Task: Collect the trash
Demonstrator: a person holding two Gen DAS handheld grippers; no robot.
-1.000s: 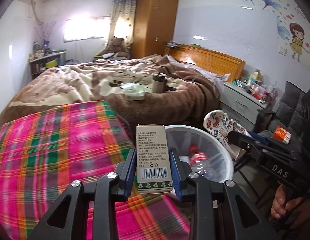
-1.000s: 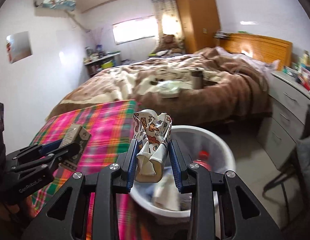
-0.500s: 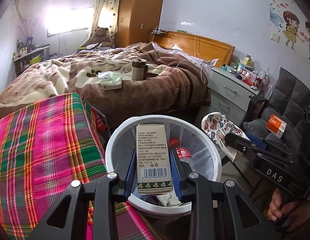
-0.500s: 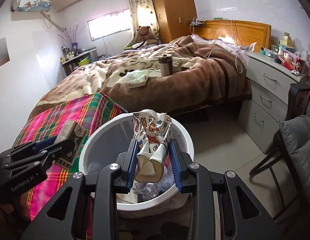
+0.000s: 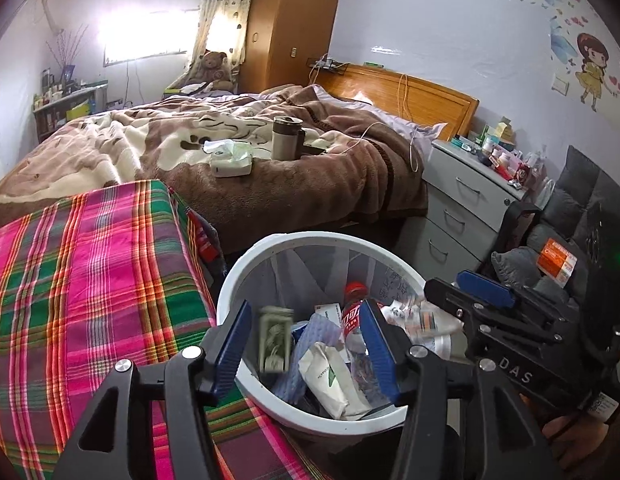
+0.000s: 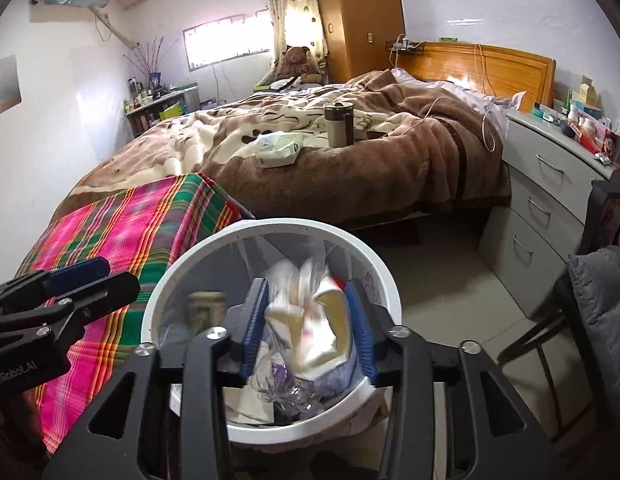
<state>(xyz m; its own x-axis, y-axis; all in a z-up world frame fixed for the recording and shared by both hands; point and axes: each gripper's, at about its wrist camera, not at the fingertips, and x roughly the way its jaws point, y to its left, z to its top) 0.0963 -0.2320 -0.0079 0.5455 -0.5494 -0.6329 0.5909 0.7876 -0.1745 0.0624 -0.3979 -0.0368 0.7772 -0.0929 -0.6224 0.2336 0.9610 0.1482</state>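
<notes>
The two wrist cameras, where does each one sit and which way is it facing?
Left wrist: sits on the left gripper, facing down into the white bin; its open fingers frame a blurred green box dropping in; the right gripper and a hand show at the right.
Right wrist: sits on the right gripper, facing the same bin; a blurred wrapper falls between its open fingers; the left gripper shows at the left.
Shared: bin, plaid cloth, bed.

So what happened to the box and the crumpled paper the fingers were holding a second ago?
Both got let go. The left gripper has just been opening, and its small box is dropping into the white bin. The right gripper opened too, and its crumpled wrapper is falling blurred between the fingers. Both grippers swung over from the plaid cloth. The bin stayed put.
</notes>
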